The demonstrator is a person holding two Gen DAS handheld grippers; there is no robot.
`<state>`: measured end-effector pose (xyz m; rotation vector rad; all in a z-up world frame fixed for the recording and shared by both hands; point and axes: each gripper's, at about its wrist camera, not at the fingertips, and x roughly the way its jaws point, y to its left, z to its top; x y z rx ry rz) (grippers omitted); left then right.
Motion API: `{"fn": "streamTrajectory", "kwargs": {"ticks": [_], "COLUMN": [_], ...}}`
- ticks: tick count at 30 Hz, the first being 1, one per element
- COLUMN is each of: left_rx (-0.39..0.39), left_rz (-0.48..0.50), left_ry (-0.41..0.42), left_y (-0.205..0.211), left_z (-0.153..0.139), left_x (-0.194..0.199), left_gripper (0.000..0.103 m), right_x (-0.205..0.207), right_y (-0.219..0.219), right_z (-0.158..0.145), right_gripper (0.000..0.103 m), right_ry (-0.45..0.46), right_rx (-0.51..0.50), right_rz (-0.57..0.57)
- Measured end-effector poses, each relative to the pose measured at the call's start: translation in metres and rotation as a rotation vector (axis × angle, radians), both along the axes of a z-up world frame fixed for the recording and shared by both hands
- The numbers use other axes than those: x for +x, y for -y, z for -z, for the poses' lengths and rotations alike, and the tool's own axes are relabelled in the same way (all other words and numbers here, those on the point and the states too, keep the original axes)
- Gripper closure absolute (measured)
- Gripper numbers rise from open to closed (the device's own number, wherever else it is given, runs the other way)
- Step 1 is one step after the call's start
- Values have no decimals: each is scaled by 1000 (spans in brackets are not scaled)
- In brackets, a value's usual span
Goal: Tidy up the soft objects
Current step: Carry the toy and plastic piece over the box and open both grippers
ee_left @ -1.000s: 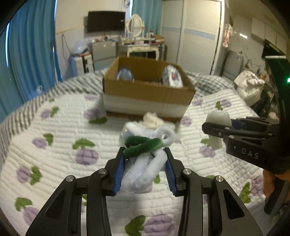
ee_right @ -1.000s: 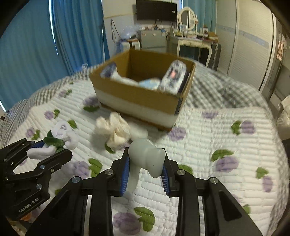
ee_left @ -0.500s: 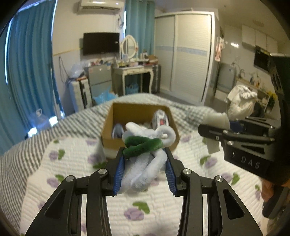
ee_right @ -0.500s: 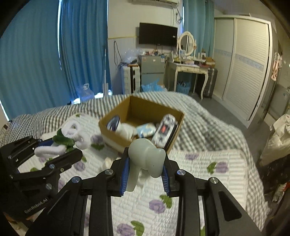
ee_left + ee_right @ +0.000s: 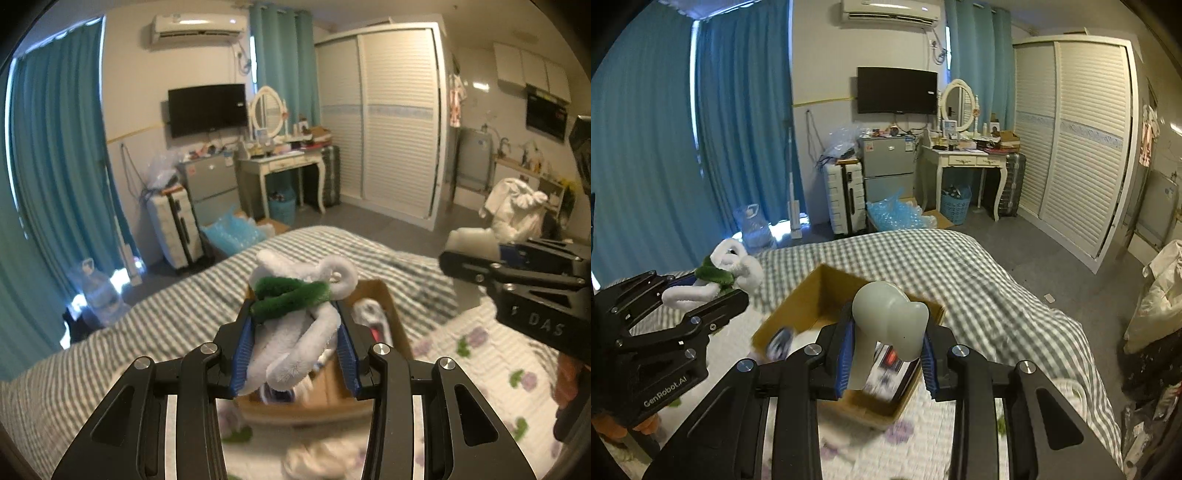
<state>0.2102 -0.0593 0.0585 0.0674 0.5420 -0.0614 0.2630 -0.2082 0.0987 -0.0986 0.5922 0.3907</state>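
My left gripper [image 5: 295, 321] is shut on a white and green fuzzy twisted toy [image 5: 295, 314] and holds it high above the cardboard box [image 5: 395, 321] on the bed. My right gripper [image 5: 886, 343] is shut on a pale grey squishy mushroom-shaped toy [image 5: 886, 321], also held above the open box [image 5: 812, 295]. The box holds several soft items. In the left wrist view the right gripper [image 5: 517, 273] is at the right with the grey toy [image 5: 469, 240]. In the right wrist view the left gripper [image 5: 676, 306] is at the left with the fuzzy toy [image 5: 727, 269].
The box stands on a bed with a white flowered quilt [image 5: 498, 354] over a checked cover [image 5: 960, 266]. A cream soft item [image 5: 321, 458] lies on the quilt in front of the box. A dressing table [image 5: 964, 162], suitcase [image 5: 846, 195] and wardrobe [image 5: 1071, 140] stand beyond the bed.
Both grippers have risen well above the bed with their toys still held. The box now appears lower and closer under the fingers, and more of the room is in view.
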Motion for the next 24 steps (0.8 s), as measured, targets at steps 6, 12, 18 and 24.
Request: {"fn": "streamTrajectory", "kwargs": {"ticks": [6,12,18,24], "left_rx": [15,63,99,72], "left_rz": [-41,-35,-42,-87], "left_ry": [-113,-163,-104,-61], "left_y": [-2,1,3,-3], "left_z": [47,83,87,67], "left_x": [69,97,86,66], "left_gripper": [63,63,51,29], "right_x": [66,108,118,100], "right_y": [-1,-20,-36,-30], "right_z": [43,89,100,73], "right_gripper": [72,72,66,38], "right_ry": [-104,-181,-182,-137], "right_rx": [39,58,81,115], "right_rz": [23,-18,-56,-15]}}
